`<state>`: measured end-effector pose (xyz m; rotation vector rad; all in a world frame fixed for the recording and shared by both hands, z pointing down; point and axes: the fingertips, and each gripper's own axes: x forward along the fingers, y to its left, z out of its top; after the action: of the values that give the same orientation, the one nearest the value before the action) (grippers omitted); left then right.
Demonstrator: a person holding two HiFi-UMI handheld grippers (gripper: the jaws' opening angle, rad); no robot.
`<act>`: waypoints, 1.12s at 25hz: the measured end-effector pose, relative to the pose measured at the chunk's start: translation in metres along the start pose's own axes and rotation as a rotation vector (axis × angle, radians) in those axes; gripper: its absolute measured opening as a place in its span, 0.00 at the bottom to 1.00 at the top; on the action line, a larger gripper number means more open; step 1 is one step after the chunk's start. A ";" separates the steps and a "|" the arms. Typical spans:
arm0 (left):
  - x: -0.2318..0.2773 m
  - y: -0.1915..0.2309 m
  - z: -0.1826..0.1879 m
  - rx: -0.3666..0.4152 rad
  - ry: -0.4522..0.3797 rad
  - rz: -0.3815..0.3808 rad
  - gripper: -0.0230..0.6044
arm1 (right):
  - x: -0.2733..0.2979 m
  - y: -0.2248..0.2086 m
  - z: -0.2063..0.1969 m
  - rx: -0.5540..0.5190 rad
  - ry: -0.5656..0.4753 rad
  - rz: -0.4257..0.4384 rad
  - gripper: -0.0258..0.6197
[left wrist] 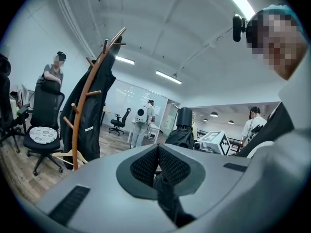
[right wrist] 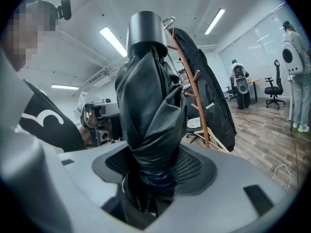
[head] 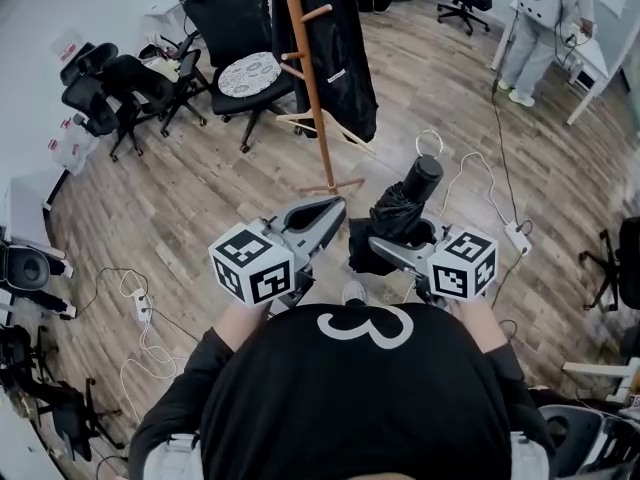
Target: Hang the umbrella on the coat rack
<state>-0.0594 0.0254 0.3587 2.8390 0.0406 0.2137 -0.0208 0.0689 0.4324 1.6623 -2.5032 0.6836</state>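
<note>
Umbrella stands upright in my right gripper, jaws clamped on its folded fabric, on the near side of the coat rack. It looks light but squashy and may slip. I'd trust the stiff cap more, and the top loop should catch a peg. My left gripper is pressed closed and empty, also short of the rack.
</note>
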 end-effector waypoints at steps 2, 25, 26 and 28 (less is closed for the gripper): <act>0.014 0.022 0.007 -0.011 0.001 0.001 0.06 | 0.013 -0.020 0.009 0.005 0.008 0.001 0.46; 0.102 0.187 0.060 -0.016 -0.046 0.071 0.06 | 0.121 -0.163 0.083 -0.032 0.063 0.066 0.46; 0.102 0.191 0.060 -0.019 -0.047 0.081 0.06 | 0.124 -0.165 0.086 -0.033 0.061 0.072 0.46; 0.101 0.200 0.064 -0.029 -0.056 0.103 0.06 | 0.129 -0.170 0.092 -0.036 0.060 0.087 0.46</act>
<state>0.0512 -0.1791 0.3709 2.8195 -0.1200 0.1551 0.0942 -0.1333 0.4421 1.5053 -2.5431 0.6808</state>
